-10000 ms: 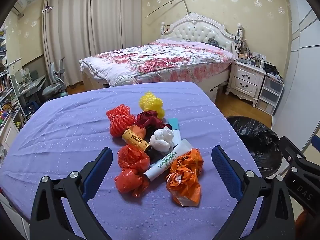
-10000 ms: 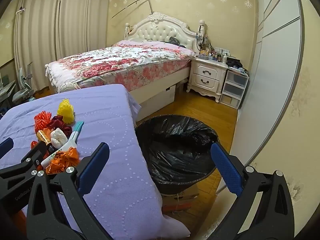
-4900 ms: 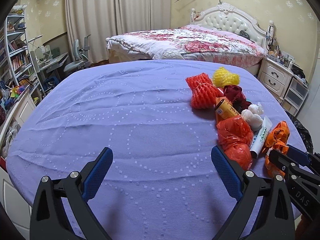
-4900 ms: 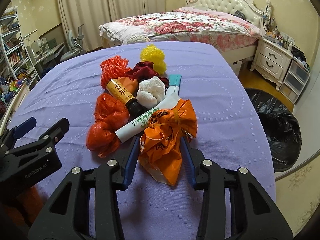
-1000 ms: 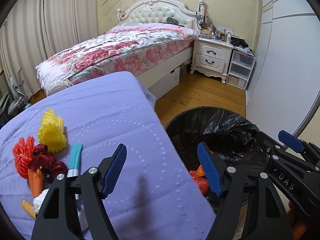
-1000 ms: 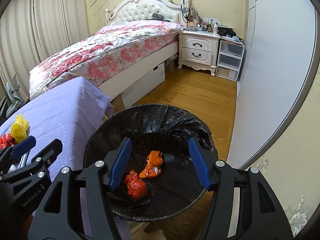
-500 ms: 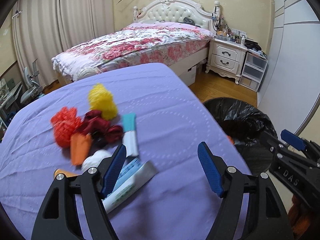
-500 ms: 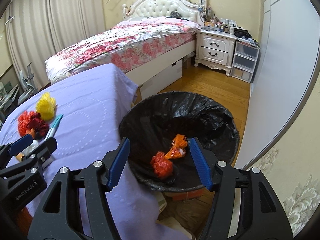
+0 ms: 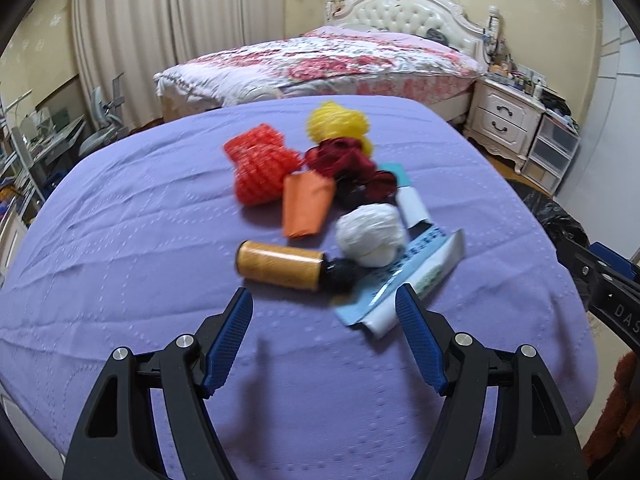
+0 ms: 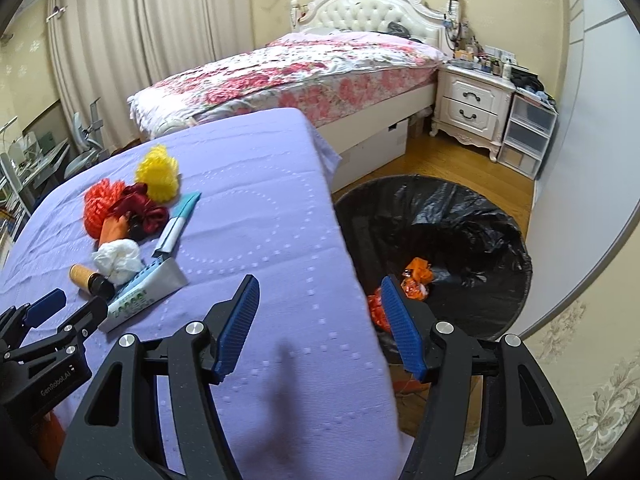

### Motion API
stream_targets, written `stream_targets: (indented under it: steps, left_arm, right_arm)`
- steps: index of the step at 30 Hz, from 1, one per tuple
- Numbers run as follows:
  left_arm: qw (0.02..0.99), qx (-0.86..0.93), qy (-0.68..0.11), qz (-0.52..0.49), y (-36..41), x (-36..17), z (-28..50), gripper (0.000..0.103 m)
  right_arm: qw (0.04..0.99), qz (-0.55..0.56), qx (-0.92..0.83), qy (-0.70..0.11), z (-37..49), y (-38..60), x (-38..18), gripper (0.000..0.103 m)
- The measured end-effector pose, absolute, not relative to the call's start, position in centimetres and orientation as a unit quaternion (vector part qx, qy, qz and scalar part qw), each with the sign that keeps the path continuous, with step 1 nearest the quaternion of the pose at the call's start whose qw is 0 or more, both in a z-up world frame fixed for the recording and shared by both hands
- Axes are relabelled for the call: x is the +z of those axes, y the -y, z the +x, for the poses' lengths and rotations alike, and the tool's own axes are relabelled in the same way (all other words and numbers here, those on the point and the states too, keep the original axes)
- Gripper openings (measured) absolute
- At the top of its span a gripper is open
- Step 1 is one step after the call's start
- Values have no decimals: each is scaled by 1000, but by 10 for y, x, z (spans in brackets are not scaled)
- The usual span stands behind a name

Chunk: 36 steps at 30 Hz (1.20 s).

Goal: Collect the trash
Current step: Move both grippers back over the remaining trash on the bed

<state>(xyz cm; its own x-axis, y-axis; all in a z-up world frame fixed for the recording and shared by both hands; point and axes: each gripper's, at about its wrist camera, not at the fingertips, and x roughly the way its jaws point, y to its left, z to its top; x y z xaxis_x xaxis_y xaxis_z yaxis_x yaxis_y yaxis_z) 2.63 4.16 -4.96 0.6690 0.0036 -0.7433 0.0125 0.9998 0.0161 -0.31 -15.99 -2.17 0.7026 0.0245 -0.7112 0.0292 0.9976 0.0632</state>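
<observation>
A heap of trash lies on the purple table (image 9: pixel 120 240): an orange-labelled bottle (image 9: pixel 282 265), a white crumpled wad (image 9: pixel 370 234), a white-and-green tube (image 9: pixel 408 284), an orange wrapper (image 9: pixel 306 204), a red foam net (image 9: pixel 258 166), a yellow foam net (image 9: pixel 338 122) and dark red cloth (image 9: pixel 348 162). My left gripper (image 9: pixel 324 336) hangs open and empty just short of the bottle. My right gripper (image 10: pixel 316 320) stands open and empty over the table's right edge. The black-lined trash bin (image 10: pixel 452 216) on the floor holds two orange-red bags (image 10: pixel 416 276).
A bed with a flowered cover (image 9: pixel 320 60) stands behind the table. White nightstand (image 10: pixel 472 108) and plastic drawers (image 10: pixel 528 136) line the far wall. A desk chair (image 9: pixel 104 124) sits at far left. Wooden floor lies between bin and bed.
Both grippers have swung left, from over the bin back toward the table. The trash heap has come to the middle of the left wrist view. Both bags stay in the bin.
</observation>
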Motion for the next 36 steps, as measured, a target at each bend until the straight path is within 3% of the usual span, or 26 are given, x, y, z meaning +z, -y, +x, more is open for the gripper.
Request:
stream_targets:
  steps: [14, 36]
  left_arm:
    - [895, 54, -440, -50, -102, -61, 36, 72]
    - [904, 75, -417, -57, -106, -38, 46, 72]
  right_arm:
    - [918, 27, 13, -396, 1, 143, -30, 62]
    - [918, 30, 14, -396, -1, 144, -33, 62]
